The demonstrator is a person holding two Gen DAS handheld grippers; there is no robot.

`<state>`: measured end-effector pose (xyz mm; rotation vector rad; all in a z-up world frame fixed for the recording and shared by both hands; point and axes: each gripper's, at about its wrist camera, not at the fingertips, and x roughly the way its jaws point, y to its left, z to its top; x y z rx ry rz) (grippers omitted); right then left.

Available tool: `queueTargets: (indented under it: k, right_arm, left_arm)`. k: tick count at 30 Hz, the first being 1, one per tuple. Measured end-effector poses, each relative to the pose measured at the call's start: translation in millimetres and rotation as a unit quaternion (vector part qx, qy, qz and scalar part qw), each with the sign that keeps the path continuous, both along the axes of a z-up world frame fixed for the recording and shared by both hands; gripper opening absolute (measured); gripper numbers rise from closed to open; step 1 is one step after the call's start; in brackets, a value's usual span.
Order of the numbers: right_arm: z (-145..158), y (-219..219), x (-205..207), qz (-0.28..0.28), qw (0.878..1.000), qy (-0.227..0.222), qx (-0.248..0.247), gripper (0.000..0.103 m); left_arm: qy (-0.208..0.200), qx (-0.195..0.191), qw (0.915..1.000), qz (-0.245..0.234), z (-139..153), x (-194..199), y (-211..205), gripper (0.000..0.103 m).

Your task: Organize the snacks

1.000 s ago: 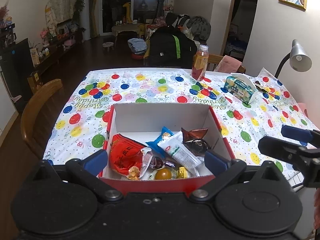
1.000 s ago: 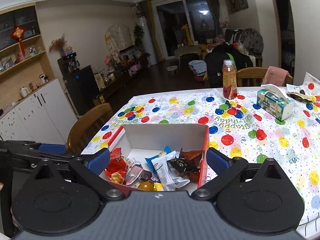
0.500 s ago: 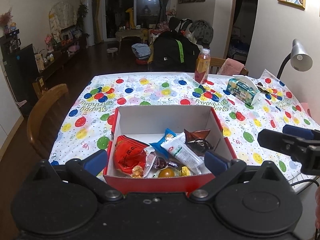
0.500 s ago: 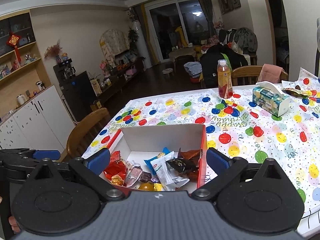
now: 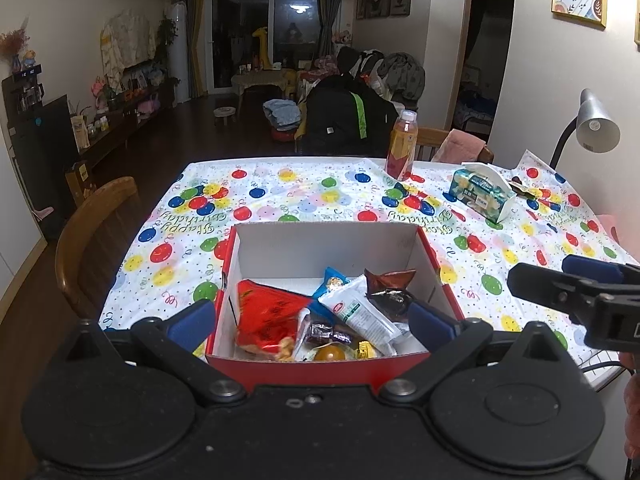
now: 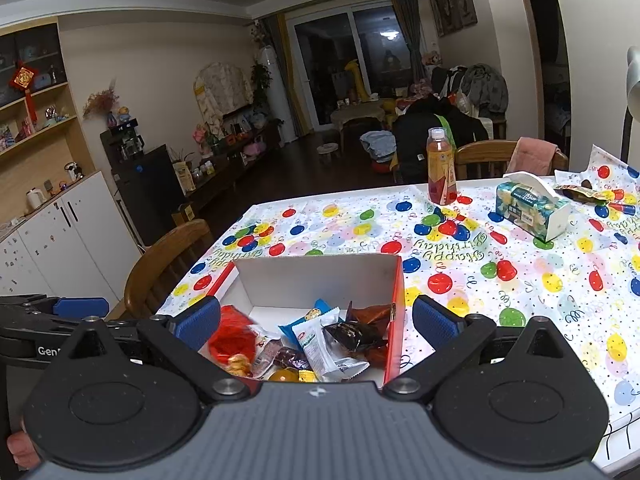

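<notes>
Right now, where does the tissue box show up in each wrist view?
Left wrist: the tissue box sits upper right, on the tablecloth right of the drink bottle.
Right wrist: the tissue box sits right of centre, again right of the drink bottle.
Shared landmark: the drink bottle.

Warm indoor light from above, table (image 5: 280, 184) evenly lit. Far room dim; ceiling lamp reflects in dark window (image 5: 298, 8). Box (image 6: 320, 280) interior partly shadowed. Strong fisheye bending at edges, black corners. Red packet (image 6: 232, 340) slightly blurred.
</notes>
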<state>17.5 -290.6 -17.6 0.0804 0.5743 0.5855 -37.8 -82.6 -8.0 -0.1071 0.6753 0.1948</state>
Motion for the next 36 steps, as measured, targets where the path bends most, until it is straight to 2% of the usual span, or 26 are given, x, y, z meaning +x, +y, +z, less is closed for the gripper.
queueTargets:
  k: [22,36]
  right_arm:
    - [-0.4,3.2,2.9,-0.006,1.000,0.013,-0.008,0.103]
    - [-3.8,8.5,5.0,-0.002,1.000,0.020,-0.016,0.103]
  left_arm:
    - [-0.025,-0.009,0.9995,-0.018,4.6,-4.7,1.0,0.102]
    - [-0.009,-0.020,0.9995,-0.020,-1.3,0.1,5.1,0.102]
